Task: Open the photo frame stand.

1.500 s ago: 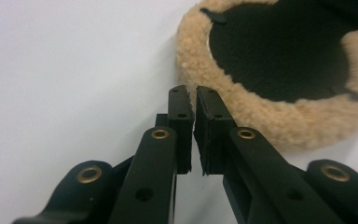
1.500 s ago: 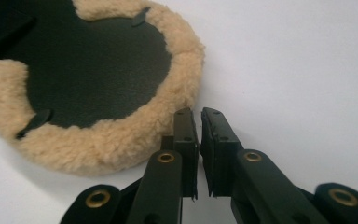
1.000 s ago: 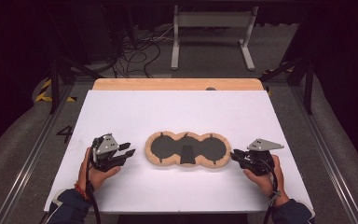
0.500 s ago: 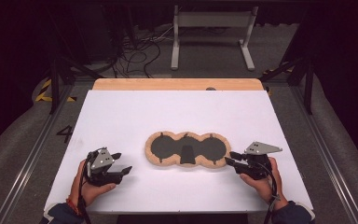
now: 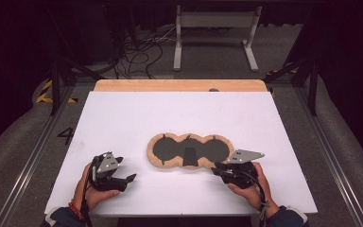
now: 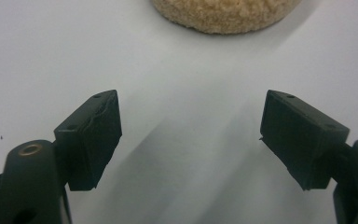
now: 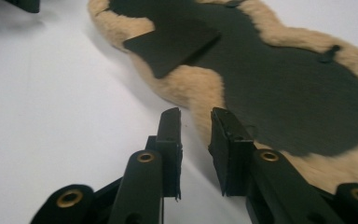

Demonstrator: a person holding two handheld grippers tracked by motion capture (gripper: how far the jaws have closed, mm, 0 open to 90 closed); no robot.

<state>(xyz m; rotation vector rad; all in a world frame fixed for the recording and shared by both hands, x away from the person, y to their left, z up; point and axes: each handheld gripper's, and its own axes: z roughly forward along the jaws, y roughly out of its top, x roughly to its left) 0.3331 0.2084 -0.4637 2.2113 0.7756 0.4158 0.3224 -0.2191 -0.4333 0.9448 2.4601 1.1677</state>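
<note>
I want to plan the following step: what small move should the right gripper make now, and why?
Probably ease the right gripper forward and close on the fleece edge of the mat. Its jaws stand slightly apart, straddling that near edge without pinching it yet, while the left gripper rests wide open on the table, away from the mat.

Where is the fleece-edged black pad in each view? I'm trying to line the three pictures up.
High view: the pad lies at table centre, between the two grippers.
Left gripper view: its fleece edge shows at the top, beyond the open jaws.
Right gripper view: it spans the upper right, just ahead of the jaws.
Shared landmark: the tan fleece rim.
</note>
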